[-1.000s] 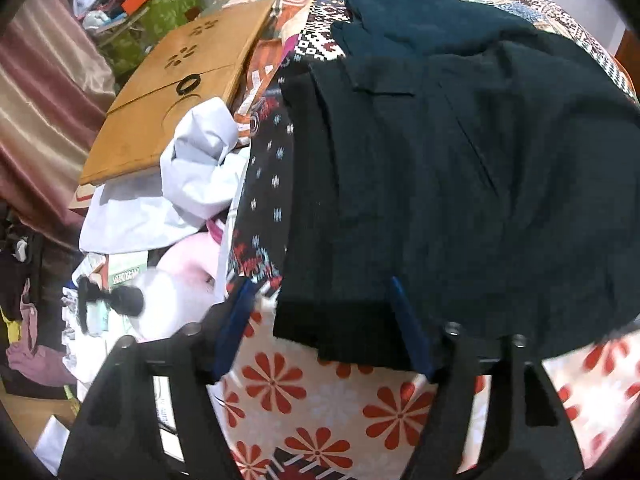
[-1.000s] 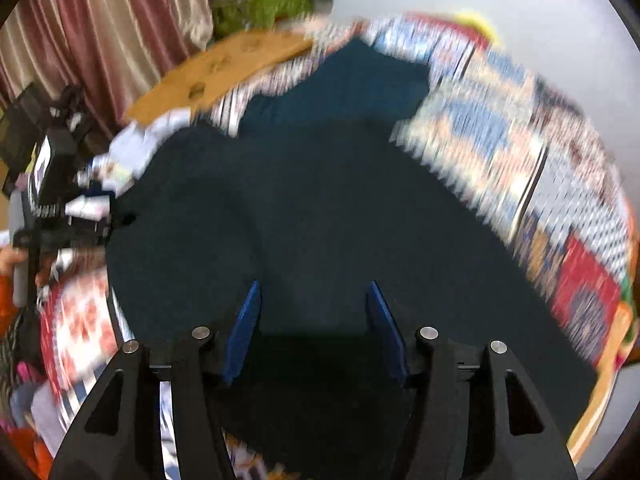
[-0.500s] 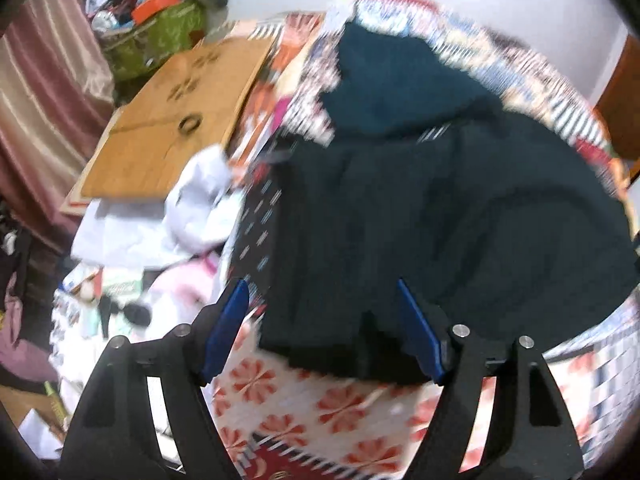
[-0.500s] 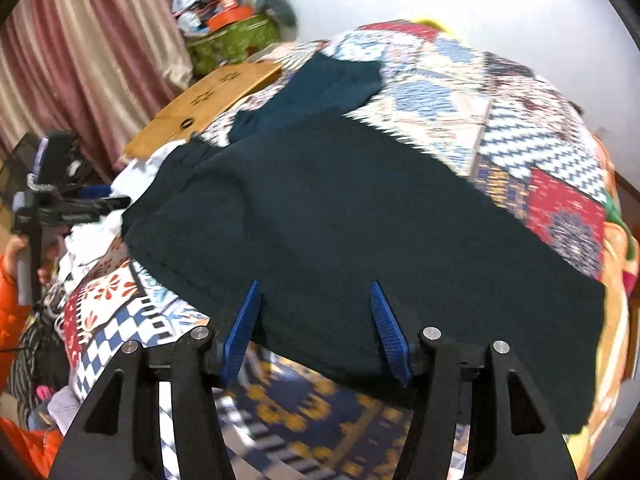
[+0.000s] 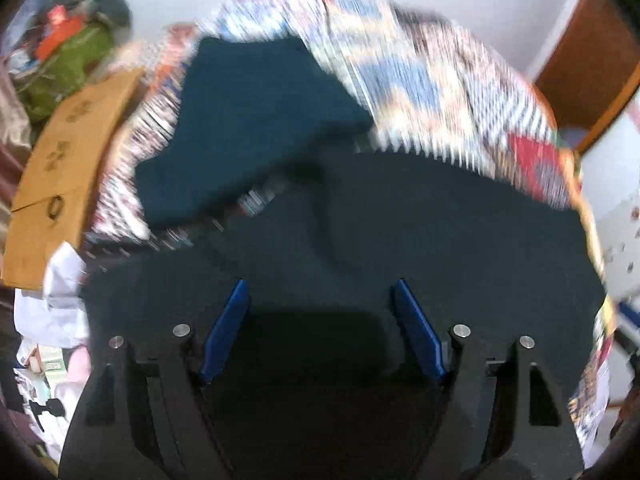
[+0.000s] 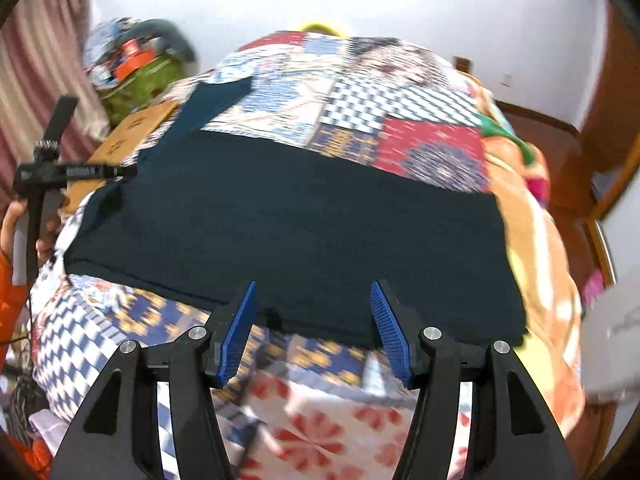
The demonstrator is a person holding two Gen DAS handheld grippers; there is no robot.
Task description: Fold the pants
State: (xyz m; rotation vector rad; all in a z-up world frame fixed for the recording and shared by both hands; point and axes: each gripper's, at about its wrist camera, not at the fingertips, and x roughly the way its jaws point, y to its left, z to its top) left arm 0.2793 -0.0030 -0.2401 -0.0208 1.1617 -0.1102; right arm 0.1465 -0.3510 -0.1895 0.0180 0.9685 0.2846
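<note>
Dark pants (image 6: 300, 220) lie spread flat across a patchwork quilt (image 6: 360, 92) on a bed. In the left wrist view the pants (image 5: 400, 232) fill the lower half, blurred by motion. My left gripper (image 5: 320, 286) hovers over the cloth, open, its blue pads wide apart and pressing on nothing. My right gripper (image 6: 314, 286) is open above the pants' near edge, with the hem showing between its fingers but not pinched. A teal garment (image 5: 256, 120) lies beyond the pants' left end, partly tucked under them. At the left of the right wrist view a person's hand (image 6: 16, 220) holds the other tool.
A wooden board (image 5: 60, 168) and a green bag (image 5: 68, 68) piled with clutter sit past the bed's far left. White cloth (image 5: 60, 300) lies heaped at the left edge. Brown wooden furniture (image 6: 600, 100) stands to the right, and a white wall is behind.
The left gripper swung from the pants' hem over the floral quilt to above the pants' middle. The right gripper drew back from over the pants to their near edge and rolled.
</note>
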